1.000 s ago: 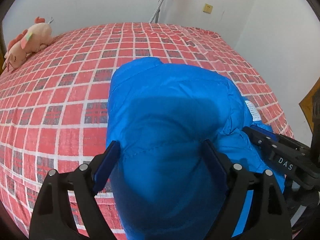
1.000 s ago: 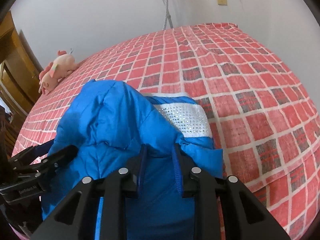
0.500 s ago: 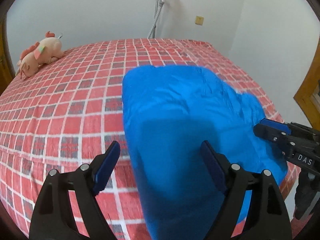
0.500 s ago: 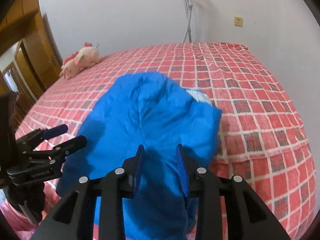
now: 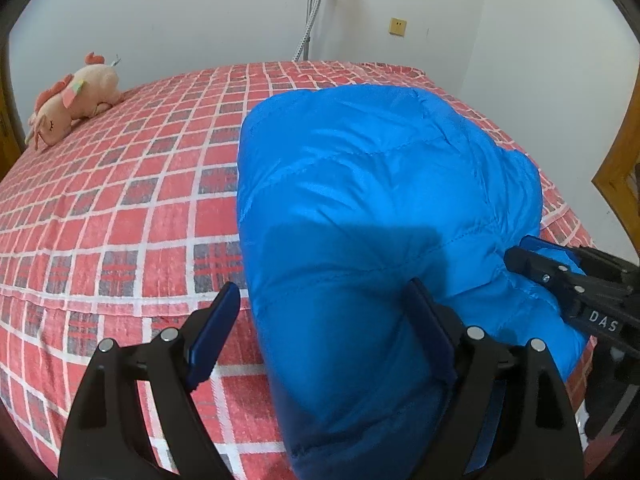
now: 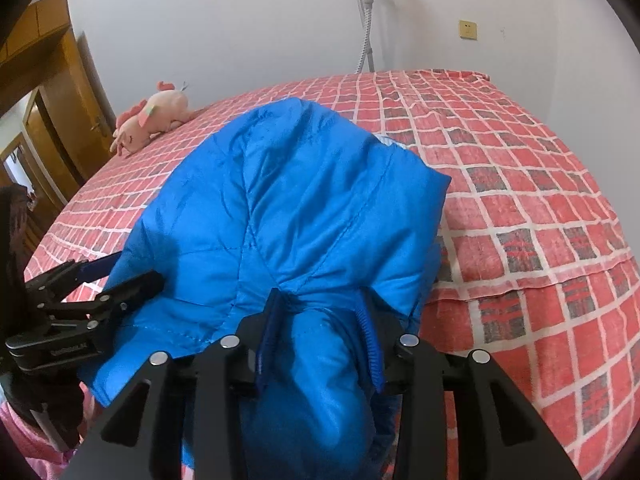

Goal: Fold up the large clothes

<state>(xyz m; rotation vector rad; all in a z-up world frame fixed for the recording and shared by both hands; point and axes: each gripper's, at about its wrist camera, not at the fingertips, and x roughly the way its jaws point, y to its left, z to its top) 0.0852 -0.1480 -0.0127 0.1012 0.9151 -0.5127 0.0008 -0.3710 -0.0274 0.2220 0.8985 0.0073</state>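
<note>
Both grippers have drawn back toward the near bed edge; right gripper jaws have just been opening, blue fabric bunched between them. Left gripper stands wide, straddling the blue down jacket's near-left corner. Jacket lies ahead on the red plaid bedspread, long axis running away from me, equally near both.
</note>
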